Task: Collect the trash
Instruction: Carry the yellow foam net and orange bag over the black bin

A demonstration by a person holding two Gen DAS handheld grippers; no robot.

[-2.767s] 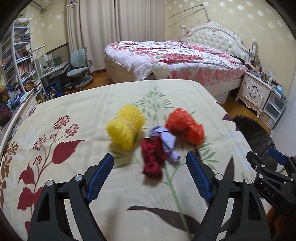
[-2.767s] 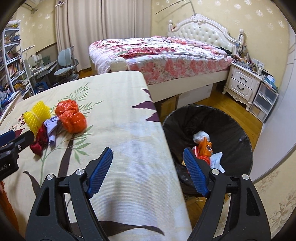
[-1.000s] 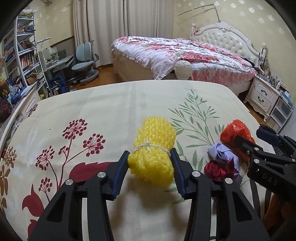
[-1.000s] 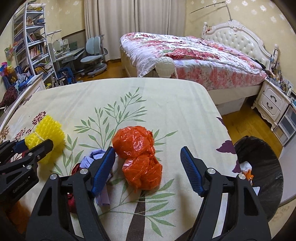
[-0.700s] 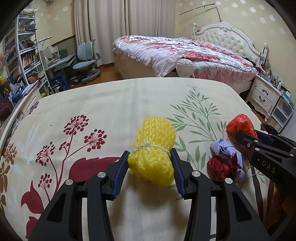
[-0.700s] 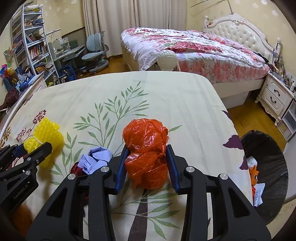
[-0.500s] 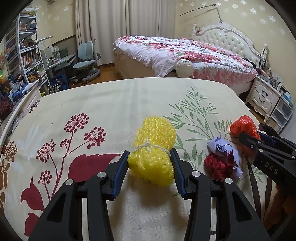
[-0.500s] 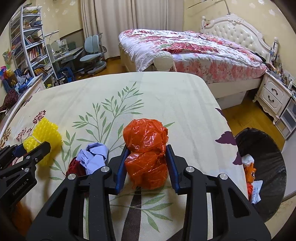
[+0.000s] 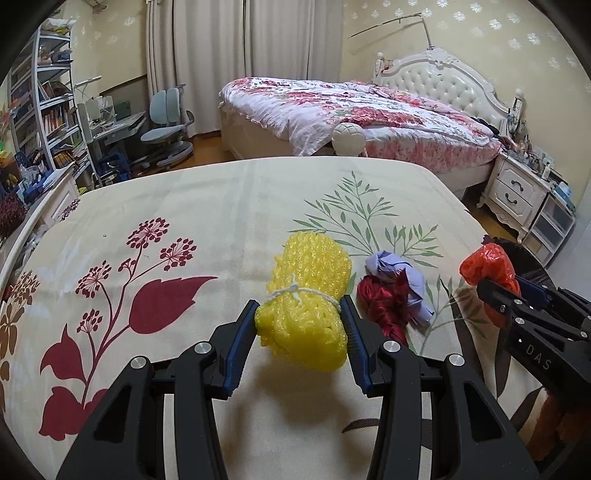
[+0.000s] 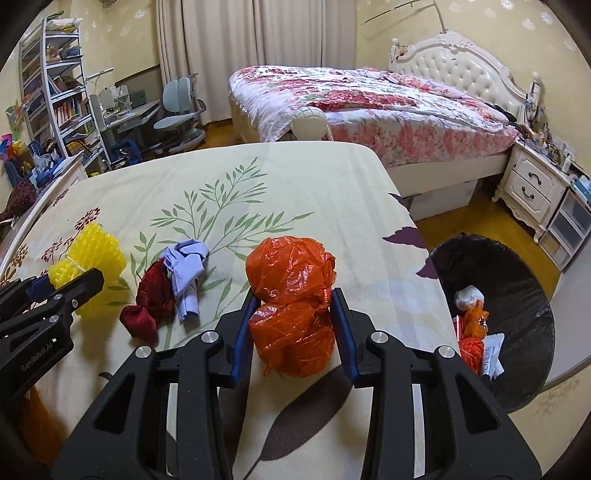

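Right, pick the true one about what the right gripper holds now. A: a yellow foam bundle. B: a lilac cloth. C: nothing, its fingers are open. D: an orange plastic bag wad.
D: in the right wrist view the right gripper has its fingers pressed on both sides of the orange plastic bag wad, while the yellow foam bundle sits in the left gripper.

Bedroom, pale yellow wallpaper (image 9: 480, 33) with small white flowers. Cream curtains (image 9: 240, 62) hung drawn on the far wall. A bed (image 10: 369, 99) with white tufted headboard (image 9: 443, 85) carried a pink floral quilt. White nightstand (image 10: 532, 188) beside it. Bookshelf (image 10: 59, 96), desk (image 9: 118, 125) and blue-grey chair (image 9: 166, 125) stood left. Wooden floor (image 10: 480, 214).
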